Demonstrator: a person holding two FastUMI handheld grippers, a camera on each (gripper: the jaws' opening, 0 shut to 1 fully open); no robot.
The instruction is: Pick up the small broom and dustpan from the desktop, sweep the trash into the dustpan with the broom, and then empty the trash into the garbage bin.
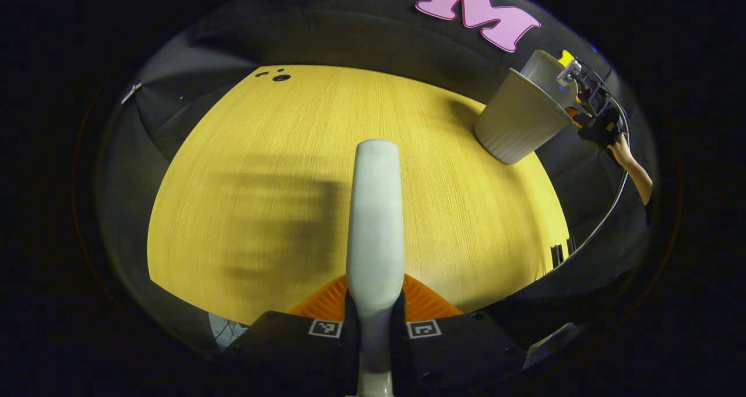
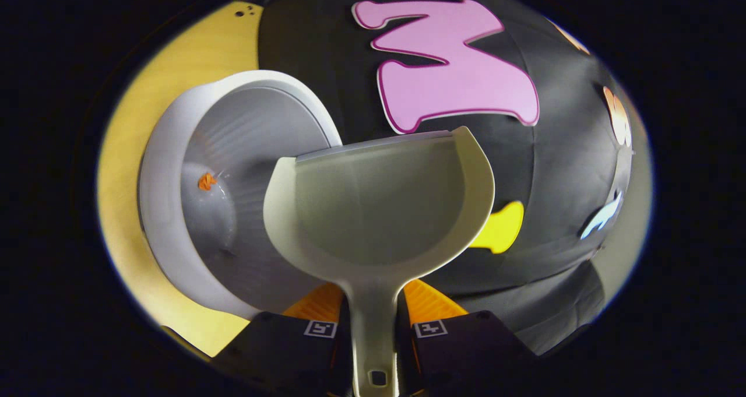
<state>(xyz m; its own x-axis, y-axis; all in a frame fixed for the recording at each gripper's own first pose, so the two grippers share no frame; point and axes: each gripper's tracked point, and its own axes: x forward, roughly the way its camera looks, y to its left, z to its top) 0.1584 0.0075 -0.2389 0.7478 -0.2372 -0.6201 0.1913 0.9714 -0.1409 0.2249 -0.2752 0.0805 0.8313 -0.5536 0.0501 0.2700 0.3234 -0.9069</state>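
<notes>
- Right claw (image 2: 373, 327) pinches the dustpan (image 2: 379, 204) handle, holding it beside the bin (image 2: 175, 222); an orange scrap (image 2: 206, 181) lies inside.
- Left claw (image 1: 373, 321) pinches the broom (image 1: 374, 222), parked above the worktop (image 1: 262, 123).

Left gripper view: broom handle (image 1: 373, 222) runs forward over the desktop (image 1: 245, 152); garbage bin (image 1: 521, 117) stands at the desktop's far right edge. Right gripper view: dustpan (image 2: 379, 207) sits just right of the bin's mouth, a trash scrap (image 2: 206, 181) inside the bin.
</notes>
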